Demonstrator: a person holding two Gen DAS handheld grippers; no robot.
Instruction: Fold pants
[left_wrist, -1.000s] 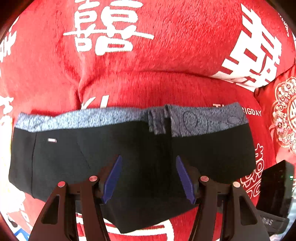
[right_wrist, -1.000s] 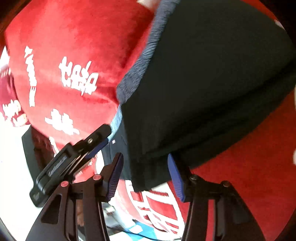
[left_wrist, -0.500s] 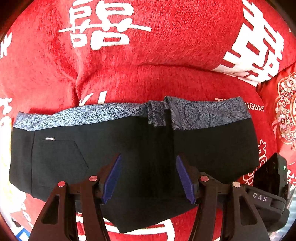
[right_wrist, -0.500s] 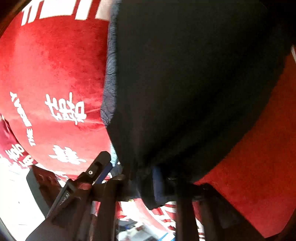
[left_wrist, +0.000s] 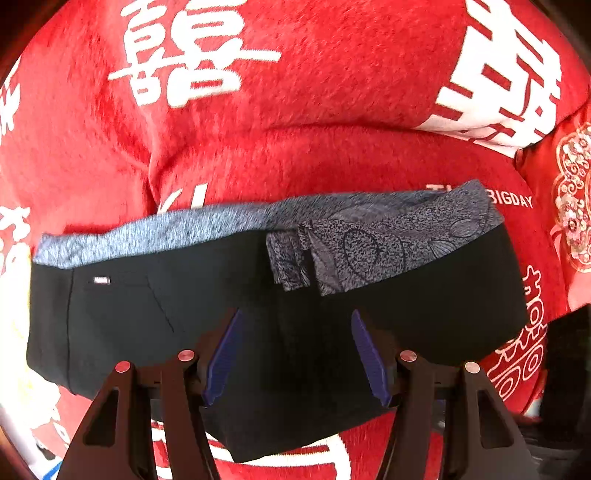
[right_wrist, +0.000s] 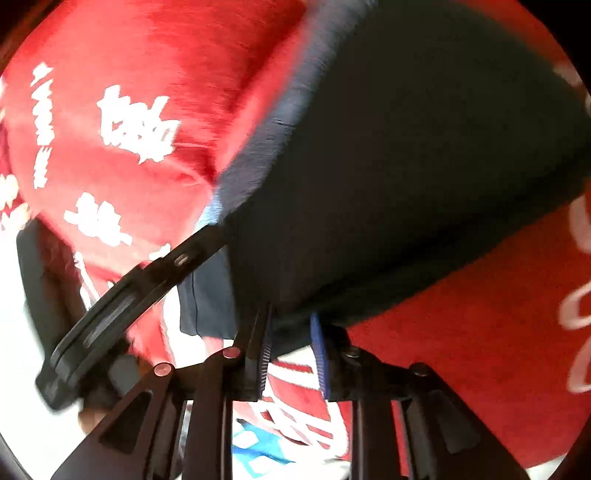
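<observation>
The pants (left_wrist: 258, 314) lie sideways under the wide-open left gripper (left_wrist: 295, 350); the right gripper (right_wrist: 291, 347) pinches their edge.

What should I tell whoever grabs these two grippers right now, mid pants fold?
Left gripper: open, hovering over the middle of the black pants, holding nothing.
Right gripper: jaws narrowly apart at the pants' edge; the blurred view does not show whether they grip it.
Pants lie across the red blanket, grey waistband away from the left camera.
Done: pants look folded over themselves.
Left: probably one more fold, then smoothing.
</observation>
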